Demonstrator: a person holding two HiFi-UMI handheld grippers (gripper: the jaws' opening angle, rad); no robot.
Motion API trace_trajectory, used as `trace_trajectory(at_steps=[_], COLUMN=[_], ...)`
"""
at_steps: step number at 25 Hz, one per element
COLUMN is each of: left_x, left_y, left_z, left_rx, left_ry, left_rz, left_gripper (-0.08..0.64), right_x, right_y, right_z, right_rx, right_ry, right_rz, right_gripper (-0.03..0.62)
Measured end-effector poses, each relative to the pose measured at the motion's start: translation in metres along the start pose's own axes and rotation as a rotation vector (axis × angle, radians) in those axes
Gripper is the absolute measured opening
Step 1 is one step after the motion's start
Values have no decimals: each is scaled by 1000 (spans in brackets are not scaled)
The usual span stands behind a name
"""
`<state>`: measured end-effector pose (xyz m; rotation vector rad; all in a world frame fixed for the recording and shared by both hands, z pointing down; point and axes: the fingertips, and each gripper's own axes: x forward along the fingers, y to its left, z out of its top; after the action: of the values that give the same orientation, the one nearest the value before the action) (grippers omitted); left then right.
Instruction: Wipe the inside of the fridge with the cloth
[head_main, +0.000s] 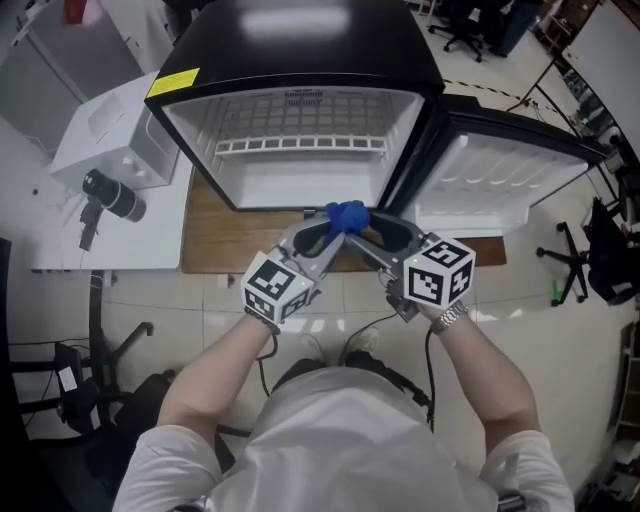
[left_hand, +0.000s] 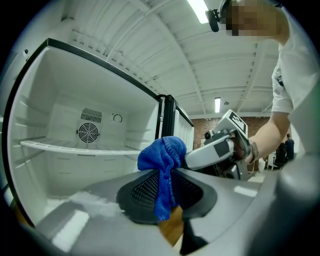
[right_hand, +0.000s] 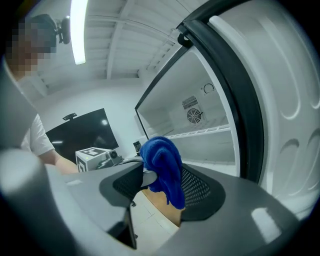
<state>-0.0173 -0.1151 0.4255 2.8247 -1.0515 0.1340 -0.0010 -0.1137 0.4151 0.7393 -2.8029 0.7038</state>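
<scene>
Cloth (head_main: 346, 214) is pinched in the left tool (head_main: 330, 232), hanging between the spread jaws of the right tool (head_main: 366, 234).

The left forearm (head_main: 212, 368) and right forearm (head_main: 497, 368) are extending away from the torso and converging toward the centre line. The left gripper (head_main: 330, 228) is pointing far and to the right, and its jaws are clamping a blue cloth (head_main: 347, 214) that is hanging from the tips. The right gripper (head_main: 372, 236) is pointing far and to the left, with its tips just beside the left gripper's. Its jaws are standing wide apart around the cloth, and the pads are not pressing on it.
</scene>
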Motion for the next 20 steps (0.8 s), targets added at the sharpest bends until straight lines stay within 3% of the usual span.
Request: trace_trajectory(at_steps=[5, 9, 12, 20], left_x=[-8, -17, -21, -25], left_y=[-5, -4, -7, -33], left_z=[1, 10, 18, 28], left_rx=[3, -90, -99, -200], left_ry=[-6, -51, -58, -39], left_rz=[-56, -140, -205, -446], left_gripper=[71, 71, 71, 72], right_x=[3, -3, -6, -18], right_y=[14, 18, 20, 36], right_z=[2, 3, 2, 11], right_rx=[47, 53, 26, -67], right_ry=[-24, -42, -37, 8], right_rz=[-2, -10, -9, 140], right_gripper=[227, 227, 227, 225])
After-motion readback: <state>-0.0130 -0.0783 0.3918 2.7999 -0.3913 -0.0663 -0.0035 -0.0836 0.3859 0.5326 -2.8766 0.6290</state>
